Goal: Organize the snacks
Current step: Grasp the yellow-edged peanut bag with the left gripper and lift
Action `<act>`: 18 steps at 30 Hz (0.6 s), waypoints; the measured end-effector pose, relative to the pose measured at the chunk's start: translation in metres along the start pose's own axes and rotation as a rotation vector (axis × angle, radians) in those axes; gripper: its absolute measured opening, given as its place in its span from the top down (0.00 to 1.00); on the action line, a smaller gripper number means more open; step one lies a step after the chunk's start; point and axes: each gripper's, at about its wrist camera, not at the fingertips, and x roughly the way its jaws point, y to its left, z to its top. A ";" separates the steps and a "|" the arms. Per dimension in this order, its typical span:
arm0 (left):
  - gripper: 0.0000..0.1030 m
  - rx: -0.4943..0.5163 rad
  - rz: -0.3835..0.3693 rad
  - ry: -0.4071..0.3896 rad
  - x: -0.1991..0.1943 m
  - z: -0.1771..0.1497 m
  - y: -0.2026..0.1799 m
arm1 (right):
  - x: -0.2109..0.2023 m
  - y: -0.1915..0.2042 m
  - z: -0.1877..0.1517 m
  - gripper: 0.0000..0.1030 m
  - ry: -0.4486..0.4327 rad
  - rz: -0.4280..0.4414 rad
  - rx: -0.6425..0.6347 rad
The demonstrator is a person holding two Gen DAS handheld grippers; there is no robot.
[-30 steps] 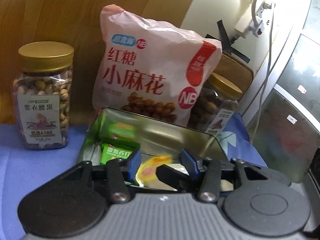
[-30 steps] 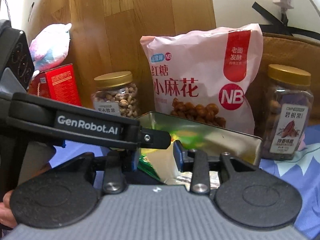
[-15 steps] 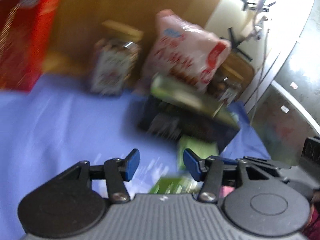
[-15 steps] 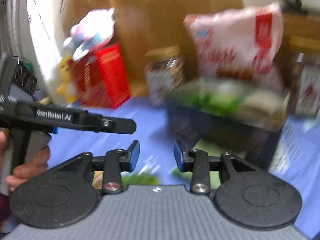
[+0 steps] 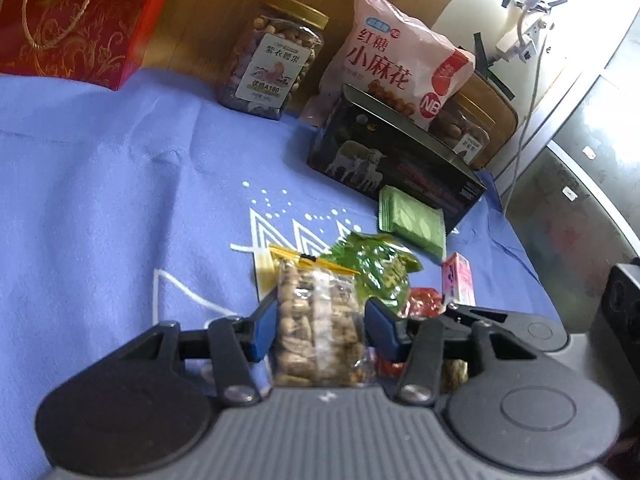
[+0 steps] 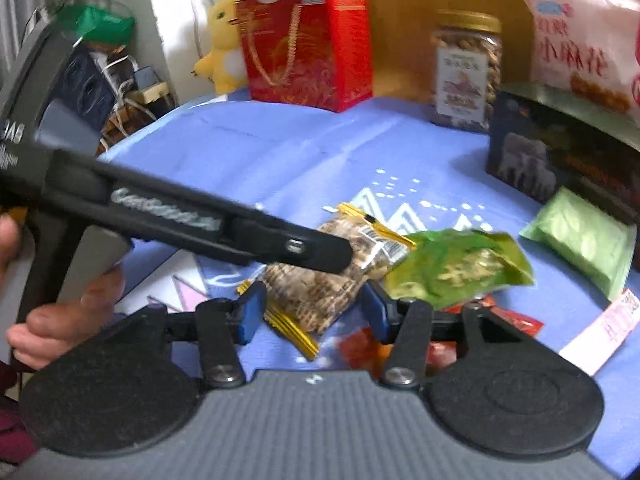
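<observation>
Loose snack packets lie on the blue cloth (image 5: 120, 200). A clear packet of brown nuts (image 5: 316, 320) with a yellow seal lies between the blue pads of my open left gripper (image 5: 320, 330). In the right wrist view the nut packet (image 6: 320, 292) lies between the pads of my open right gripper (image 6: 310, 312), and the left gripper's arm (image 6: 200, 220) crosses above it. A crumpled green packet (image 5: 380, 268), a flat green packet (image 5: 416, 220), red wrappers (image 6: 516, 320) and a pink-white packet (image 5: 458, 280) lie beside it. The dark open tin (image 5: 384, 160) stands behind.
Two gold-lidded nut jars (image 5: 276, 68) (image 5: 464, 136) and a pink bag (image 5: 396, 60) stand against the wooden back wall. A red gift bag (image 6: 312, 44) and a yellow plush toy (image 6: 224, 48) stand at the back left. A metal cabinet (image 5: 580, 200) borders the right.
Both grippers have pulled back from over the tin and dropped low to the cloth. The nut packet now lies between the pads of each one.
</observation>
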 end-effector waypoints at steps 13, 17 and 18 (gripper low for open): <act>0.52 -0.084 0.034 -0.083 -0.075 -0.062 0.020 | -0.015 0.060 -0.027 0.39 -0.042 0.043 -0.214; 0.52 -0.090 0.042 -0.078 -0.079 -0.064 0.022 | -0.012 0.060 -0.033 0.25 -0.034 0.025 -0.210; 0.52 -0.084 0.043 -0.072 -0.077 -0.064 0.021 | -0.012 0.058 -0.035 0.25 -0.040 0.026 -0.202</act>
